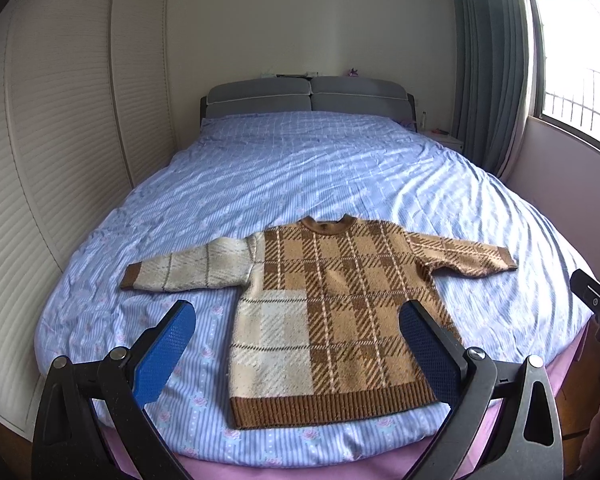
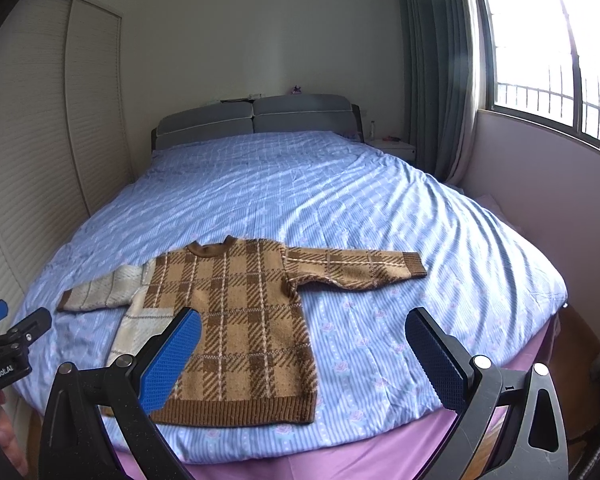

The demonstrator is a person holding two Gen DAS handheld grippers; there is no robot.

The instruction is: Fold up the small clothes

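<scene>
Lying flat, front up, on the blue striped bedspread (image 1: 300, 168) near the foot of the bed: a brown and cream plaid sweater (image 1: 332, 312), both sleeves spread out, collar toward the grey headboard (image 1: 308, 96). Left gripper (image 1: 300, 344) spread wide, holding nothing, framing the sweater's lower body. Right gripper (image 2: 304, 356) equally wide, empty, straddling the sweater's brown side and hem. Probably hovering above the sweater rather than touching; hard to tell.

one plaid sweater (image 1: 332, 316), one bed (image 1: 300, 168), two grey headboard cushions (image 1: 260, 100), two open grippers (image 1: 296, 348), one window (image 1: 576, 72).
</scene>
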